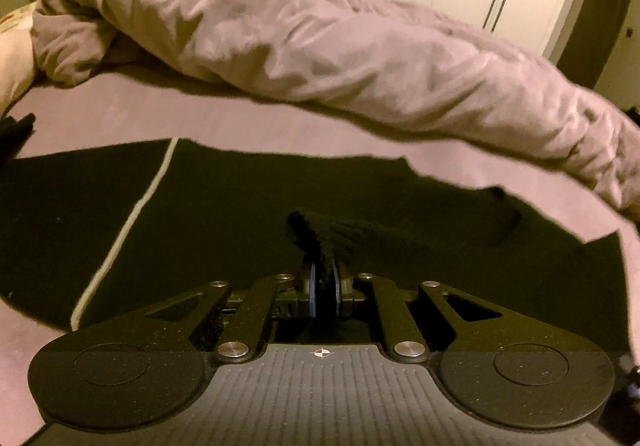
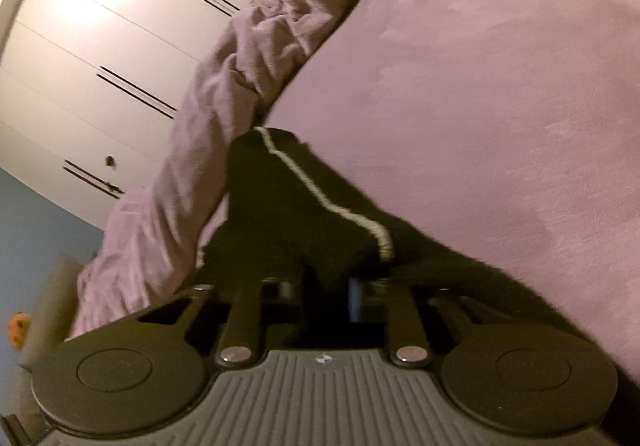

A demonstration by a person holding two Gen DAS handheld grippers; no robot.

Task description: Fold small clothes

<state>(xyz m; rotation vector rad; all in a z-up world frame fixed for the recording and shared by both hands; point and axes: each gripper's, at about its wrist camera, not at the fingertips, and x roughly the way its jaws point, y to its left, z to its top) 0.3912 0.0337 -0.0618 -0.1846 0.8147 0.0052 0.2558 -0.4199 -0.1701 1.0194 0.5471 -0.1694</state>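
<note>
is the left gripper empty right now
No, the left gripper is shut on a pinched-up fold of the black garment lying on the bed.

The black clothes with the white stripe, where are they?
In both wrist views the black garment lies on the pink bed sheet, before the crumpled blanket.

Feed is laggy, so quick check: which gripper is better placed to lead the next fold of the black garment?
Probably left. The left gripper is visibly pinching a tuft of the black garment, which lies spread on the bed. The right gripper is buried in bunched, blurred cloth; its hold is unclear.
</note>
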